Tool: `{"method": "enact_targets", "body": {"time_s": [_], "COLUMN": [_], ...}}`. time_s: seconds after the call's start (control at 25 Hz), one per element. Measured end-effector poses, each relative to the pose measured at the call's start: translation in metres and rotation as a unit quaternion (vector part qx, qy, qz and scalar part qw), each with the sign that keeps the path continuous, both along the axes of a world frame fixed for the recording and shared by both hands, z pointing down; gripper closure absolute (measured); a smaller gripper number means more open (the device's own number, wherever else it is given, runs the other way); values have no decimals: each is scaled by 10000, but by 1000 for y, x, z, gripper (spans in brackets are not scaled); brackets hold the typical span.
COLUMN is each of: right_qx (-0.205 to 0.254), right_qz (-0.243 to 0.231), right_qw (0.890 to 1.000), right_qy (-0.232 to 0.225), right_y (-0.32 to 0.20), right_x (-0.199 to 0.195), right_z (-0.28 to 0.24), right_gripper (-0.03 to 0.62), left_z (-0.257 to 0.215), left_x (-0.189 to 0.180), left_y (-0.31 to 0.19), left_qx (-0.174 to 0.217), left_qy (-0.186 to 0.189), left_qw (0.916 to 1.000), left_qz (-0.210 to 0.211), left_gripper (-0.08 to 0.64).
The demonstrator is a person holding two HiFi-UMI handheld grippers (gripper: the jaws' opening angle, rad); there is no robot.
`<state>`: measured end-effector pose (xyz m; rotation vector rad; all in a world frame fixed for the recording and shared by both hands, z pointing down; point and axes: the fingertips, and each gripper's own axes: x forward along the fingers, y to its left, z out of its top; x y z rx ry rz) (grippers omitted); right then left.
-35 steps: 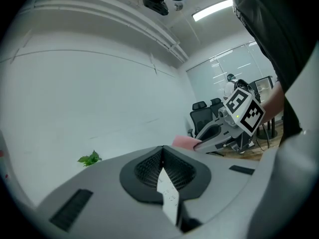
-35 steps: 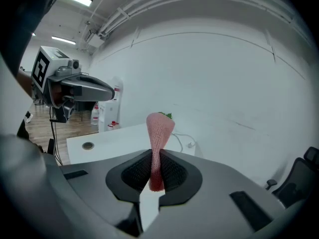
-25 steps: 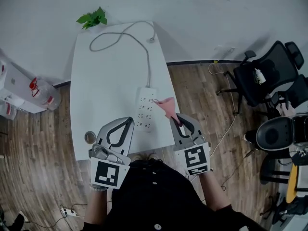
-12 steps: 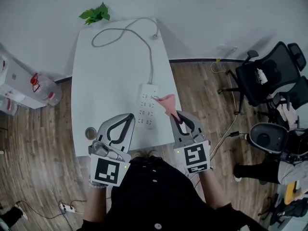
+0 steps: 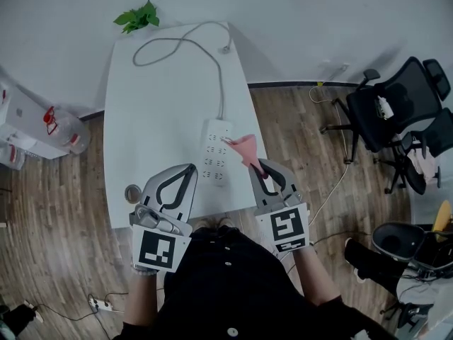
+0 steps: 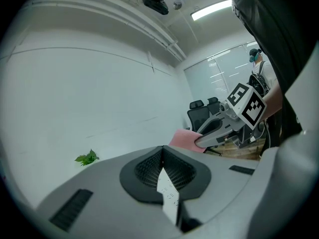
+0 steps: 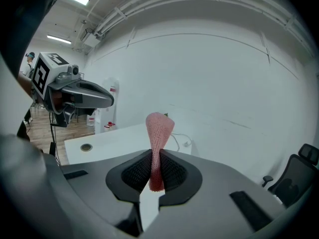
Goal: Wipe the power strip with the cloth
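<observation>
A white power strip (image 5: pixel 216 159) lies on the white table (image 5: pixel 148 119), near its right edge, and its grey cable (image 5: pixel 215 69) loops toward the far end. My right gripper (image 5: pixel 257 168) is shut on a pink cloth (image 5: pixel 244 149), which stands up beyond the jaws, just right of the strip and over the table's edge. In the right gripper view the cloth (image 7: pixel 159 131) rises from between the shut jaws of that gripper (image 7: pixel 155 159). My left gripper (image 5: pixel 188 171) is shut and empty, over the near end of the table, left of the strip. Its jaws (image 6: pixel 162 152) meet with nothing between them.
A green plant (image 5: pixel 138 17) sits at the table's far left corner, and a round grommet (image 5: pixel 132 193) is at the near left. Black office chairs (image 5: pixel 393 105) and a stool (image 5: pixel 396 243) stand on the wood floor to the right. Water bottles (image 5: pixel 60 129) are on the left.
Both grippers and the cloth stay in almost the same place. The black stool on the floor at the right has rolled toward the lower right.
</observation>
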<state>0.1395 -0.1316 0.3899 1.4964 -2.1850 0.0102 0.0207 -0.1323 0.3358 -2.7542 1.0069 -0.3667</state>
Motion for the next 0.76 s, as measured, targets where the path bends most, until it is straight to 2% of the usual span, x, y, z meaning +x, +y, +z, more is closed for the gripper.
{"method": "enact_targets", "body": {"time_s": [0.56,0.76], "right_qx": [-67,21], "right_qz": [-107,-141], "right_qw": [9999,9999], "right_qy": [60,58], "right_y": [1,-6], "right_x": [-6,-11], "right_z": [7,8], "right_gripper": [532,532], "left_z": [9,5], "left_x": [-8,-7], "left_y": [-3,-13], "left_qx": [-201,50], "left_qy": [16,17], "left_qw": [9997,9999], "left_qz": [-142,-104], "left_gripper": [546,546]}}
